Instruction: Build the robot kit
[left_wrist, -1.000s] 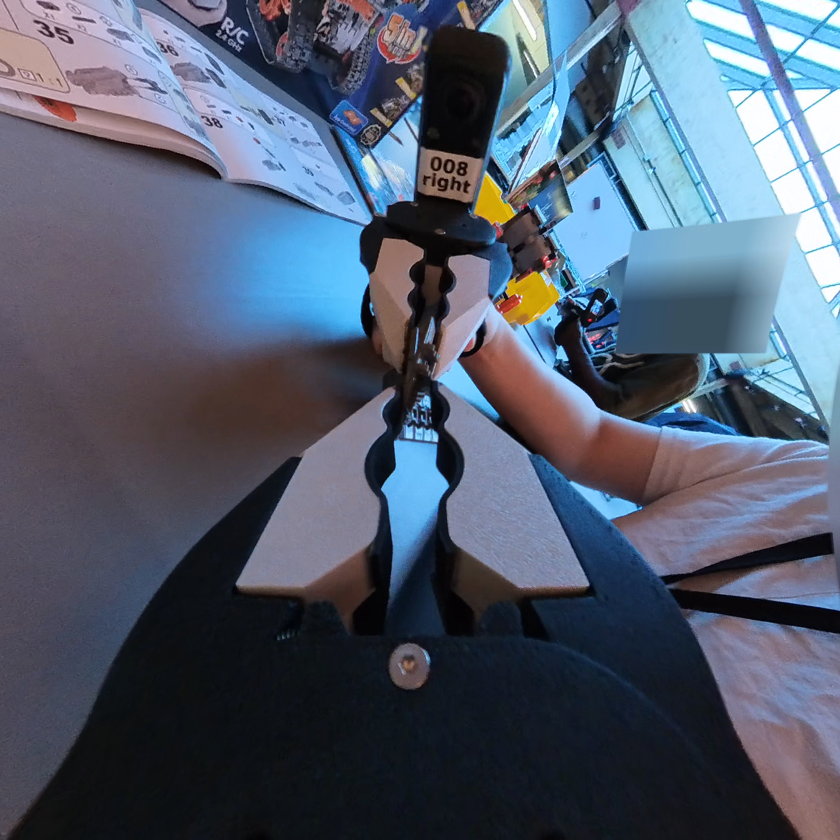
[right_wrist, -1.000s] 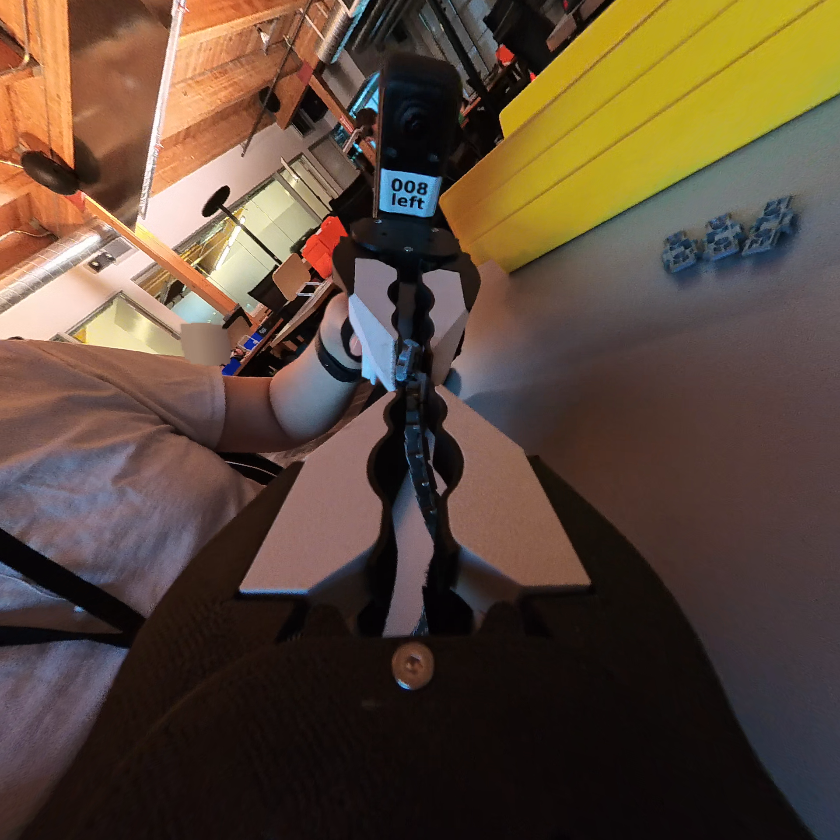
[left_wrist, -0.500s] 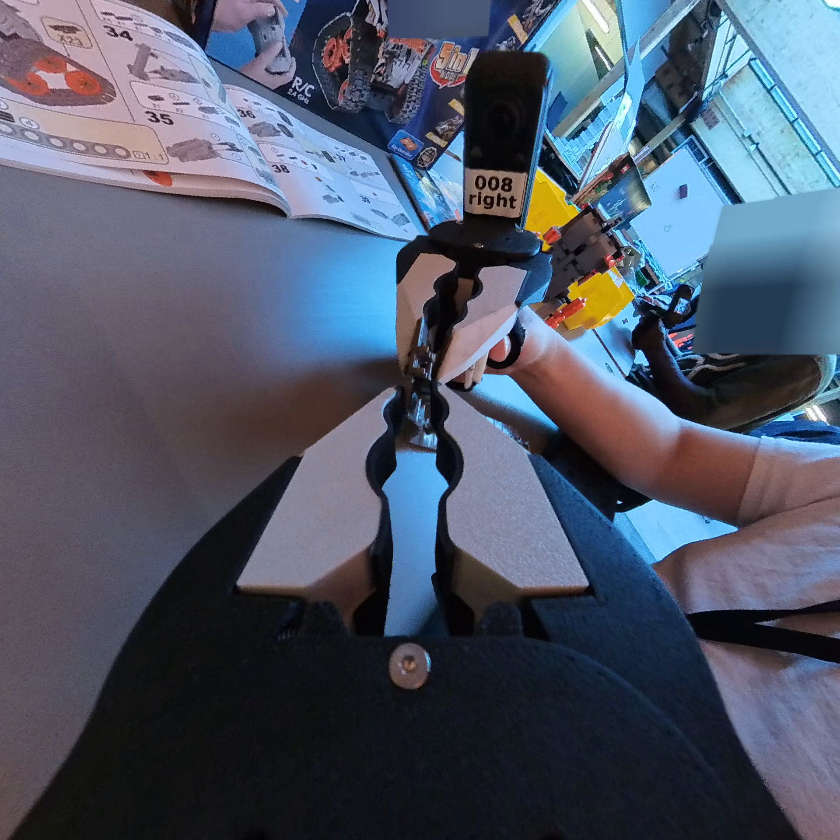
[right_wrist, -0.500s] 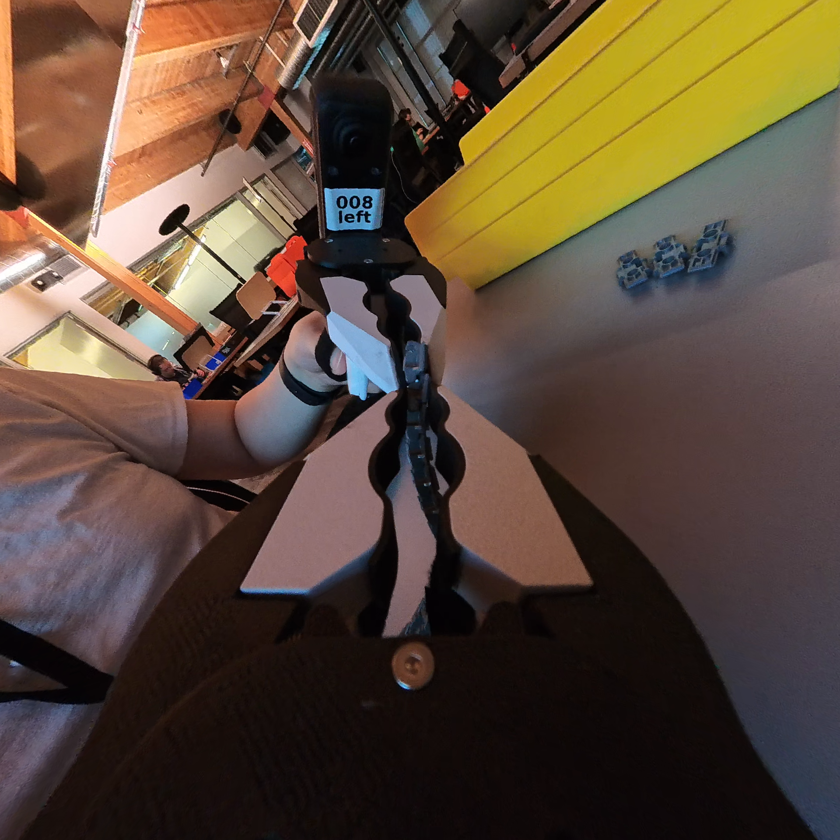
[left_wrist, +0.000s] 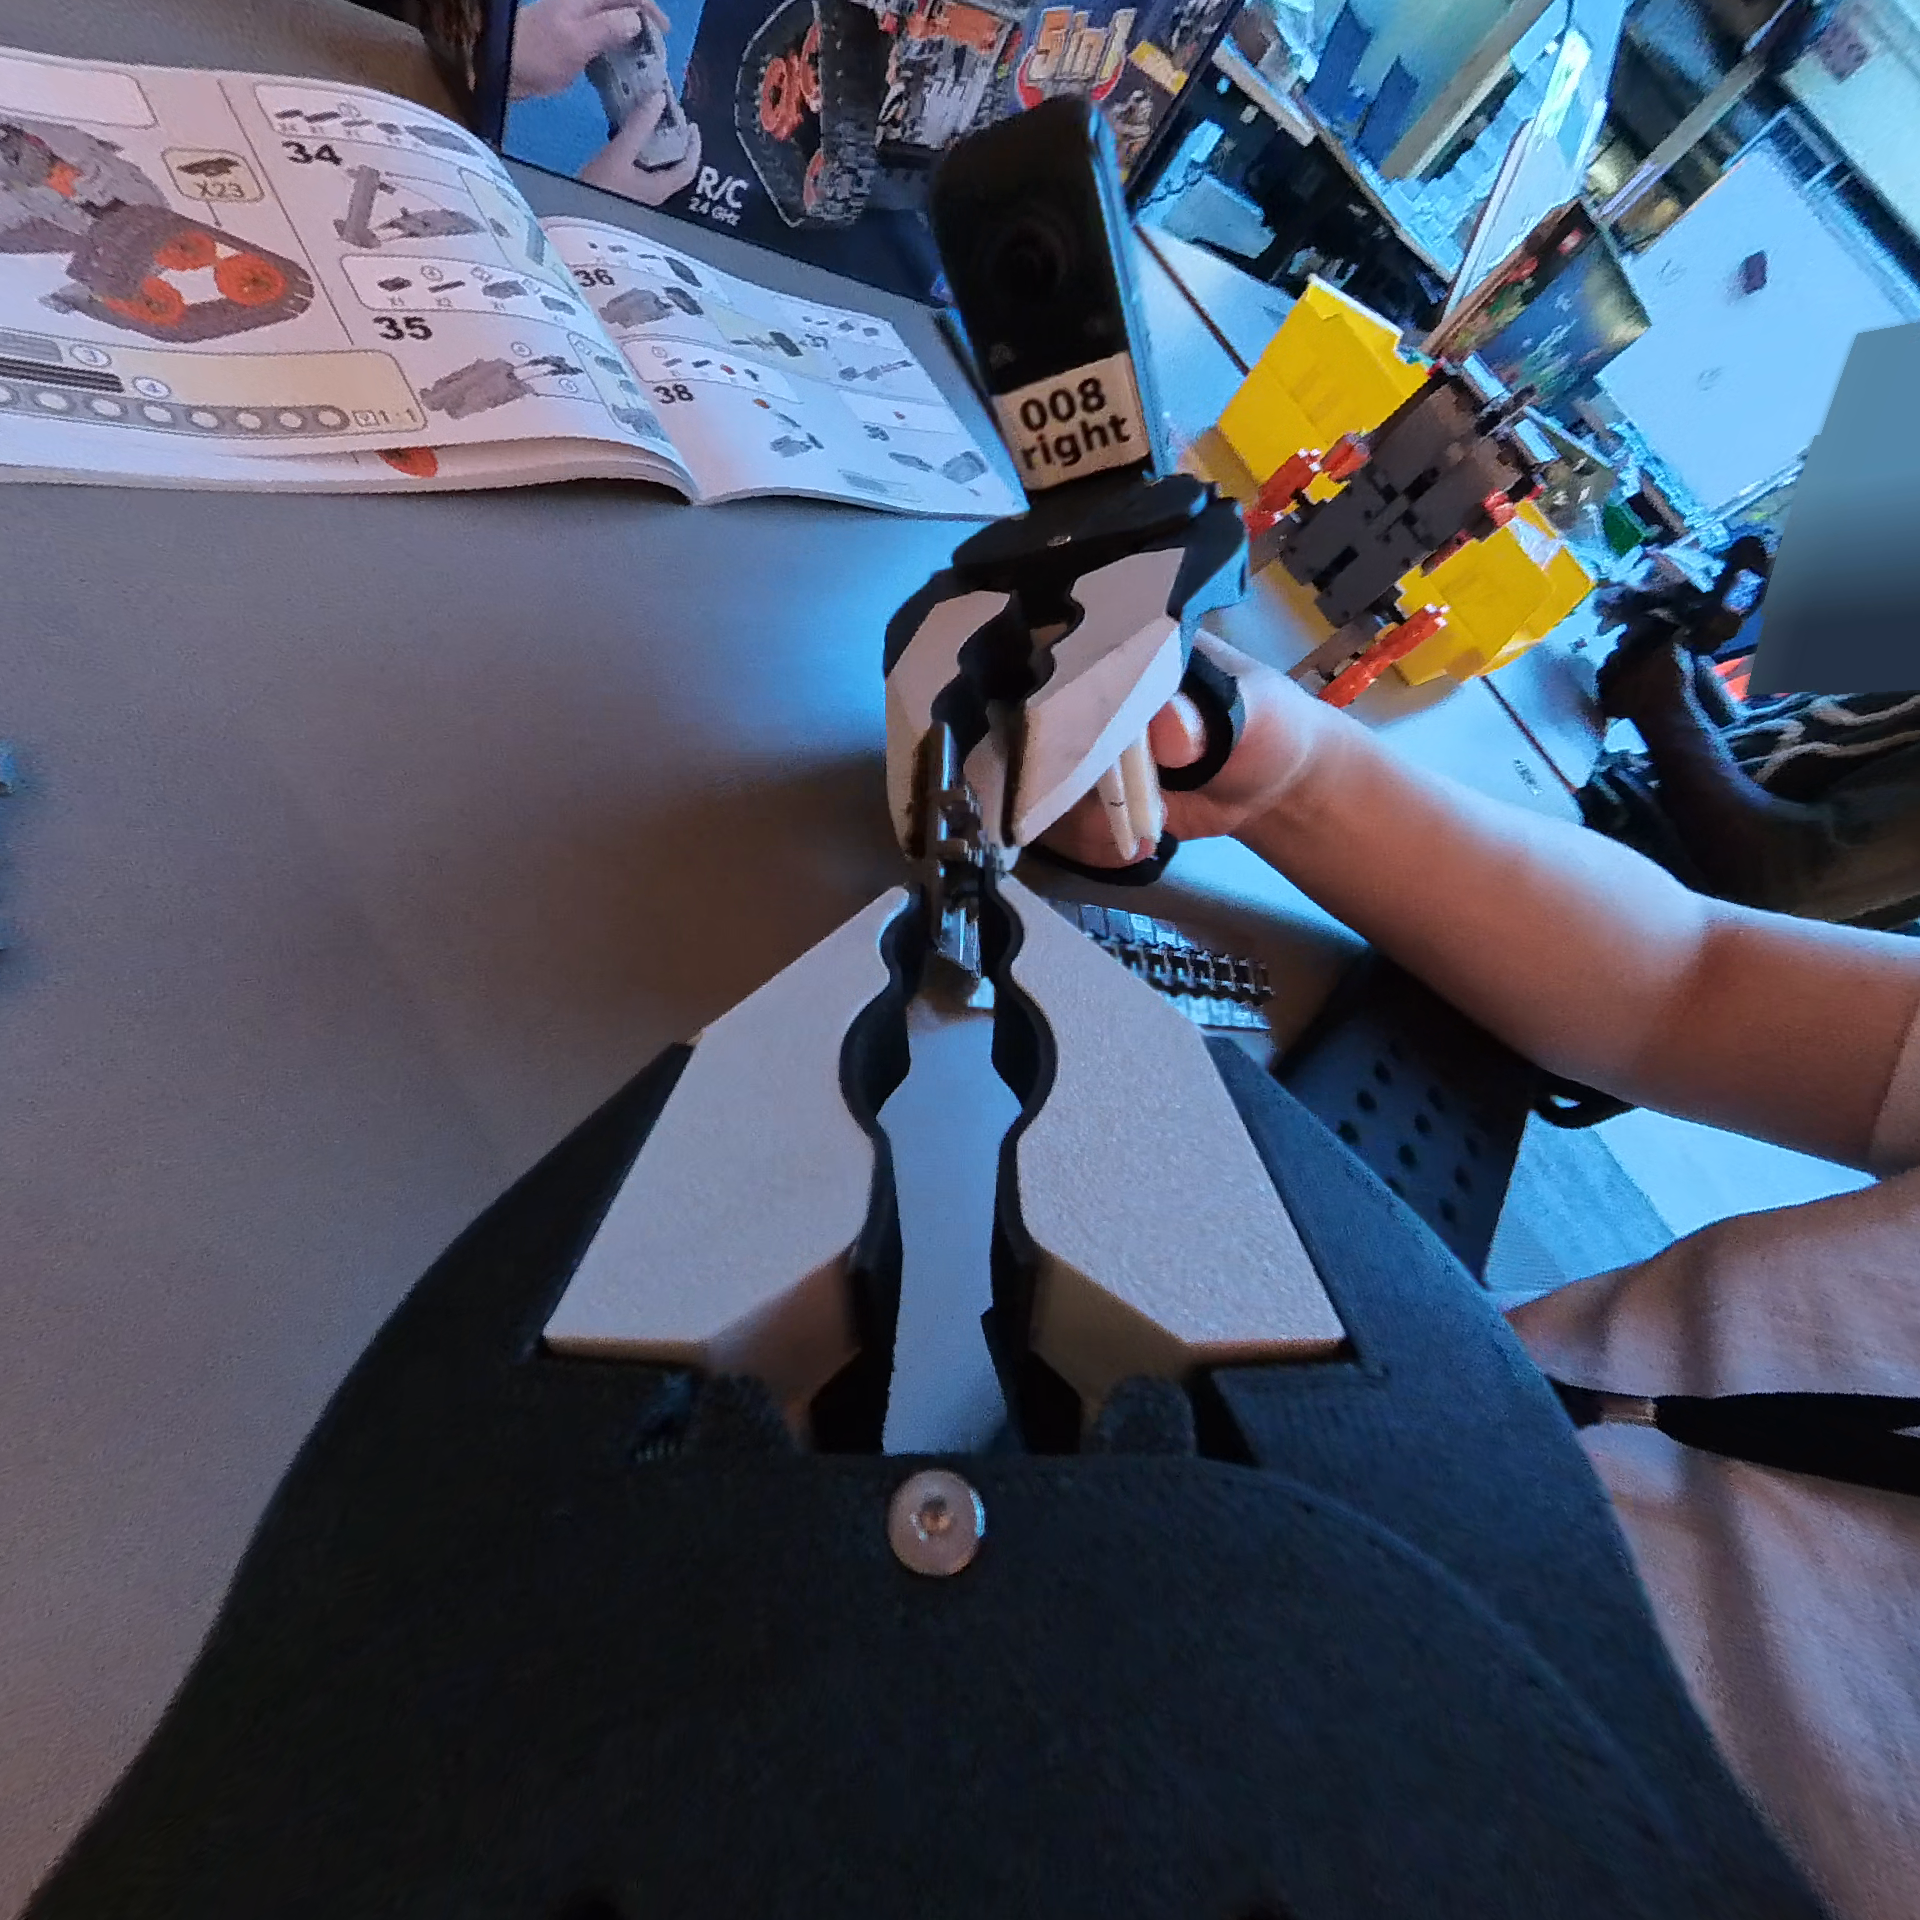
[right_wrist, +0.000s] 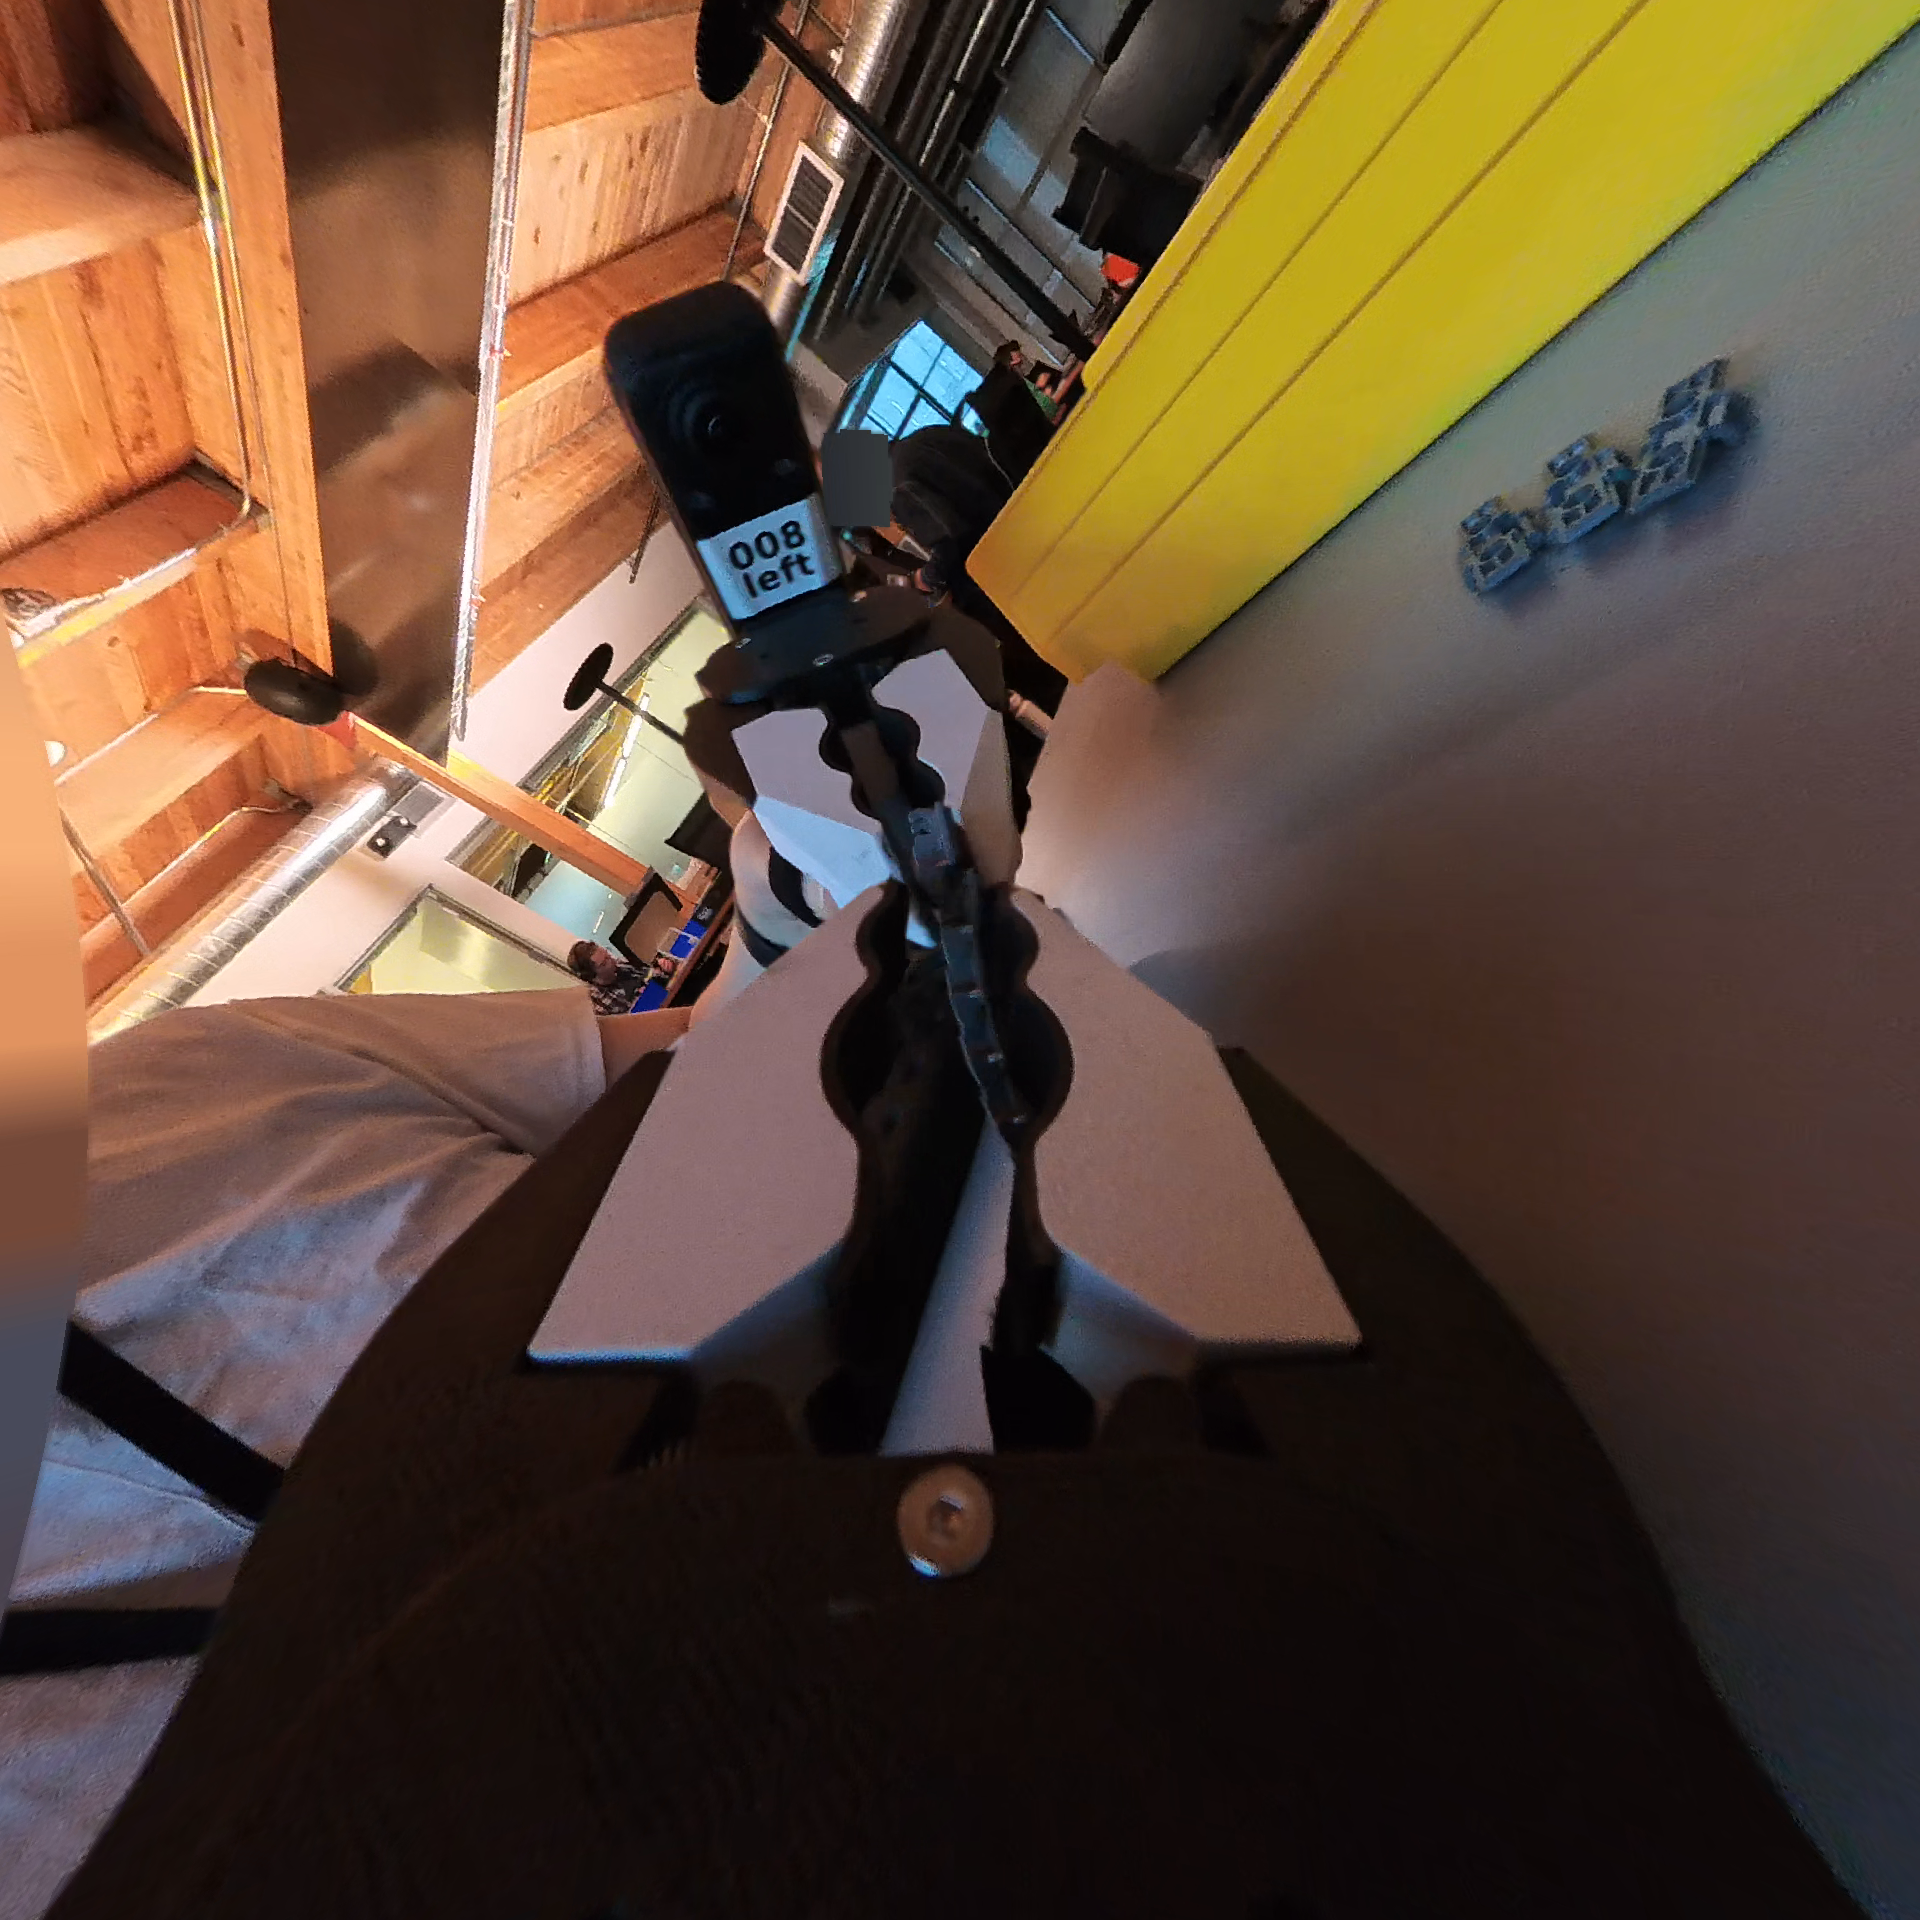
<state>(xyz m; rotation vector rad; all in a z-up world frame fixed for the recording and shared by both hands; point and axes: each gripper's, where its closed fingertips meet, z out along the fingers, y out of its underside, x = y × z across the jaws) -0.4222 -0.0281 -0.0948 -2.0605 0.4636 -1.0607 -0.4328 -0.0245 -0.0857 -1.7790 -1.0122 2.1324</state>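
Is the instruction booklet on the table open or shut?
Open: the instruction booklet lies spread flat on the grey table, printed pages facing up.

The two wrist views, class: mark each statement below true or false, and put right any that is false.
1. Both grippers pinch the same dark track chain at their fingertips. True: the left gripper and the right gripper meet tip to tip on it.
2. The instruction booklet lies closed on the table. False: it lies open, its pages showing.
3. A short row of grey track links lies on the grey table, apart from both grippers. True.
4. The yellow panel lies flat under the grippers. False: it stands along the table's far edge.
5. A red bin holds the dark brick model. False: the bin behind it is yellow.
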